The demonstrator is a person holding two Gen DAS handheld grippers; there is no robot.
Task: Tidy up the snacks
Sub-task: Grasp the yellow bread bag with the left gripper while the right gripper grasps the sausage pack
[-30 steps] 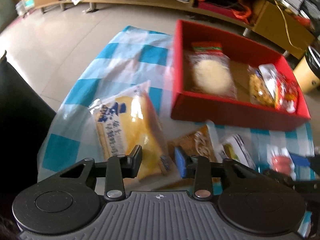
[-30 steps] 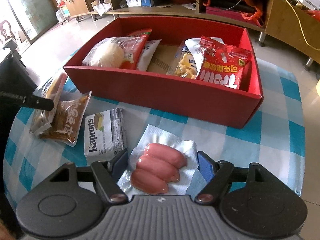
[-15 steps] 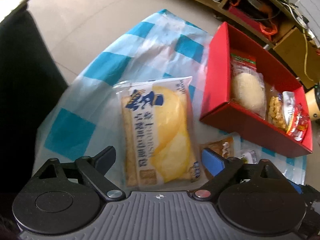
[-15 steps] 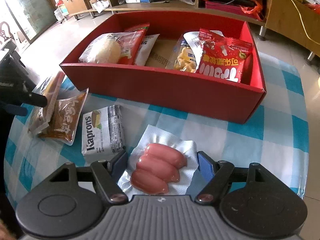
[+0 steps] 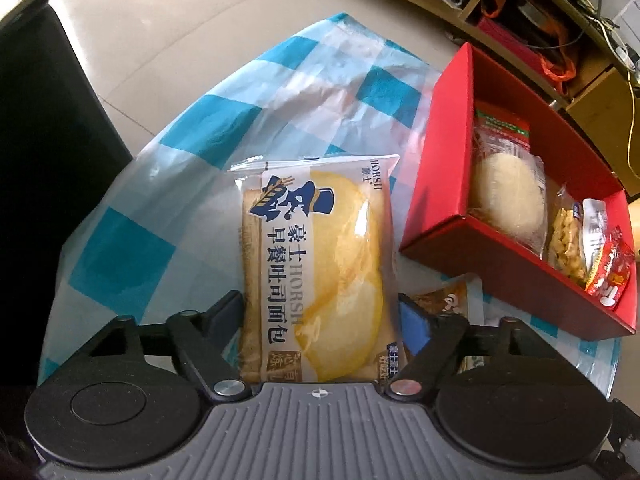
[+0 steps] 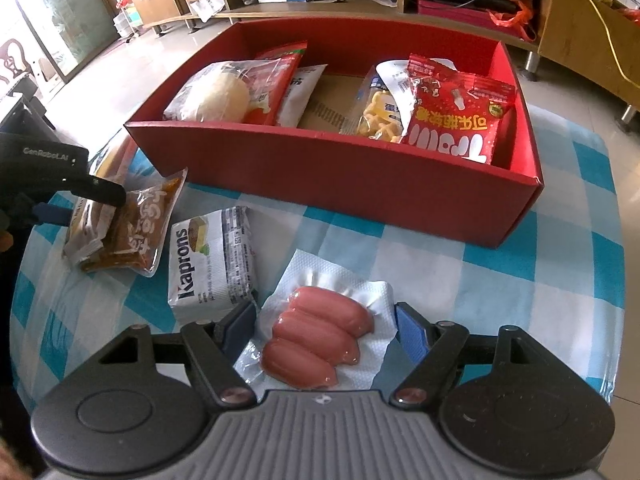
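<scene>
A yellow bread packet (image 5: pixel 316 260) lies on the checked tablecloth (image 5: pixel 240 120). My left gripper (image 5: pixel 320 312) straddles its near end with jaws closing. The pads sit at the wrapper's side edges, and the wrapper is not squeezed. The right wrist view shows the same left gripper (image 6: pixel 90 206) over the bread packet (image 6: pixel 86 224) at the left. My right gripper (image 6: pixel 324 324) is shut on a sausage packet (image 6: pixel 320 332) resting on the cloth. The red box (image 6: pixel 340 168) behind holds several snack bags.
A brown snack packet (image 6: pixel 140 224) and a white Kaprons packet (image 6: pixel 212 256) lie between the two grippers. The red box (image 5: pixel 500 264) stands right of the bread. A black chair (image 5: pixel 40 160) borders the table's left edge. Wooden shelves (image 6: pixel 320 4) line the back.
The left gripper was shut beside the bread packet, then opened wide, rolled and sank around it. Its jaws have since narrowed to the packet's edges. The right gripper has not moved.
</scene>
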